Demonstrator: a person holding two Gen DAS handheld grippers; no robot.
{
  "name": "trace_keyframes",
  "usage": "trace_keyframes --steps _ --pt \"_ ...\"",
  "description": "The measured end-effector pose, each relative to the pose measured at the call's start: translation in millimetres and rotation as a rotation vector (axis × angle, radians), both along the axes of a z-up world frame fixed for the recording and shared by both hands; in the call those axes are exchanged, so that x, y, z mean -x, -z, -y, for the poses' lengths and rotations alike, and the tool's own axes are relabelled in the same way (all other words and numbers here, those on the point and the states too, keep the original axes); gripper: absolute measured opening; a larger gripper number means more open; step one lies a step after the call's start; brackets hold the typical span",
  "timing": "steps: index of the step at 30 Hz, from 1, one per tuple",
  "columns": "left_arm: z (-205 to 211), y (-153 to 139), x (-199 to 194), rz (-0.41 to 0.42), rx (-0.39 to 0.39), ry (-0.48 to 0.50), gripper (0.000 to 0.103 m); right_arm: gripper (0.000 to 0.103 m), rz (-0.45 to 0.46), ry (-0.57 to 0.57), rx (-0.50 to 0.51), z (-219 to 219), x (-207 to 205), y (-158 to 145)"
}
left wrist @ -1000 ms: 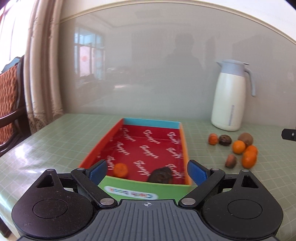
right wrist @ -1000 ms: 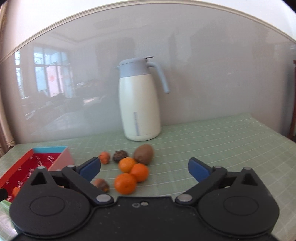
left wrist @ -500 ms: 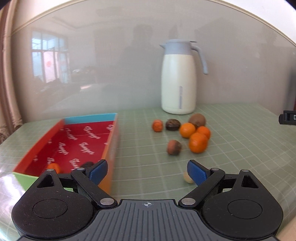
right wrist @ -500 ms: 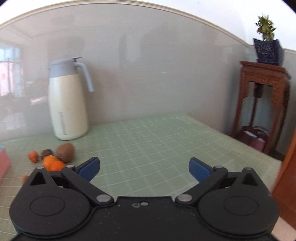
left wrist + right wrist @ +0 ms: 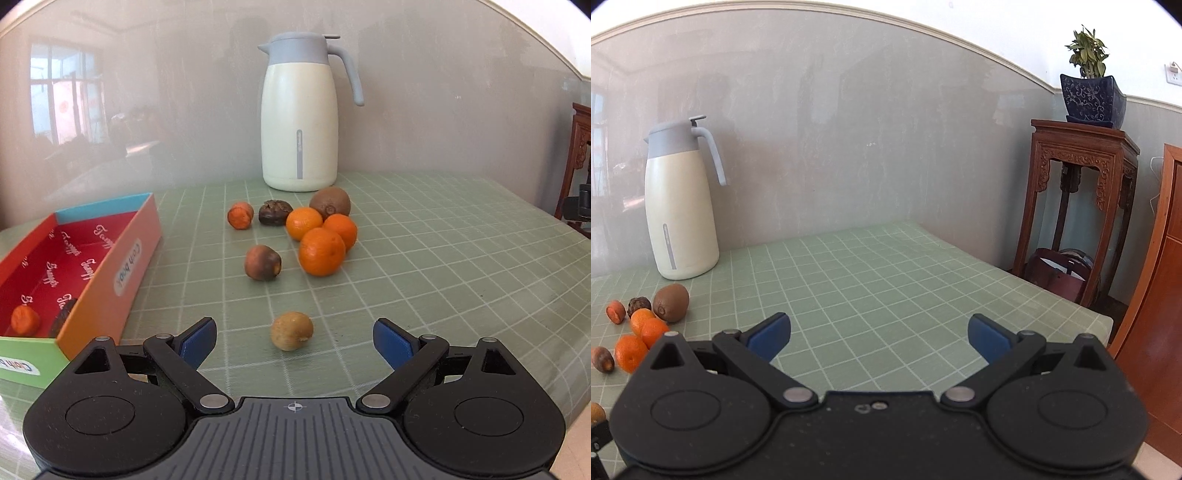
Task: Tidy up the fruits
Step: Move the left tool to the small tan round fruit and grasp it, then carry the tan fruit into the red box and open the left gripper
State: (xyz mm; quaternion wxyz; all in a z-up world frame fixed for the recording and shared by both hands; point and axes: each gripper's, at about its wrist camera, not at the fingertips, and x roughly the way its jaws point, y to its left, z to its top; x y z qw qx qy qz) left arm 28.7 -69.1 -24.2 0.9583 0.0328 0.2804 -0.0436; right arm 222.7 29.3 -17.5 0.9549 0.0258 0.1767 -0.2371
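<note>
Green checked cloth covers the bench (image 5: 424, 258), where fruit lies loose in front of a cream thermos jug (image 5: 299, 118) standing by the wall. Left hand-held gripper (image 5: 294, 341) hangs just above the cloth with its blue pads spread wide and gripping nothing; a small tan fruit (image 5: 291, 330) sits on the cloth between them, touching neither. Beyond it are a brown fruit (image 5: 262, 263), three oranges (image 5: 321, 251) bunched together, a kiwi (image 5: 330, 201) behind them, a dark wrinkled fruit (image 5: 274, 212) and a small orange-red fruit (image 5: 240, 216). At left, a red-lined cardboard box (image 5: 122, 266) holds one small orange fruit (image 5: 24, 320) and a dark fruit (image 5: 64, 314) at its near end. Right hand-held gripper (image 5: 879, 338) is also spread wide and empty, pointing over bare cloth well to the right of the pile, towards a carved wooden stand (image 5: 1078, 192) bearing a potted plant (image 5: 1089, 92).
</note>
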Motion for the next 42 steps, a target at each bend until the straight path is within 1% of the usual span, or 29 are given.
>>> trace_keyframes --steps 4,6,7,10,14,16,18,22,24,26,28,29,35,42 --pt "5 3 -3 0.008 -0.008 -0.008 0.091 0.103 0.017 -0.003 -0.023 5 4 -2" --pt "6 5 -6 0.000 -0.004 -0.003 0.079 0.103 0.022 -0.005 -0.032 8 5 -2" --pt "7 7 -8 -0.011 0.003 0.000 0.076 0.103 0.025 -0.004 -0.034 9 6 -3" --pt "8 10 -12 -0.035 0.015 -0.008 0.076 0.103 0.028 0.001 -0.033 11 8 -3" --pt "10 12 -14 -0.029 0.017 -0.017 0.075 0.103 0.034 0.005 -0.039 16 10 -3" --pt "11 13 -15 -0.034 0.021 -0.017 0.070 0.103 0.036 0.009 -0.044 18 11 -3" --pt "11 15 -17 -0.041 0.020 -0.020 0.061 0.103 0.036 0.011 -0.055 20 11 -3" --pt "11 16 -19 -0.045 0.029 -0.028 0.057 0.103 0.041 0.007 -0.074 23 12 -3" --pt "10 16 -19 -0.040 0.031 -0.034 0.046 0.103 0.043 0.003 -0.075 22 12 -3" --pt "8 16 -19 -0.038 0.038 -0.040 0.038 0.103 0.041 -0.003 -0.075 21 12 -3" --pt "6 16 -20 -0.038 0.049 -0.046 0.034 0.103 0.036 -0.010 -0.077 21 11 -2" --pt "5 16 -21 -0.038 0.053 -0.051 0.028 0.103 0.034 -0.012 -0.077 20 11 -2" --pt "3 15 -20 -0.039 0.062 -0.051 0.029 0.103 0.039 -0.011 -0.074 19 11 -3" --pt "-4 9 -15 -0.005 0.073 -0.074 0.029 0.103 0.037 0.004 -0.042 14 11 -3"
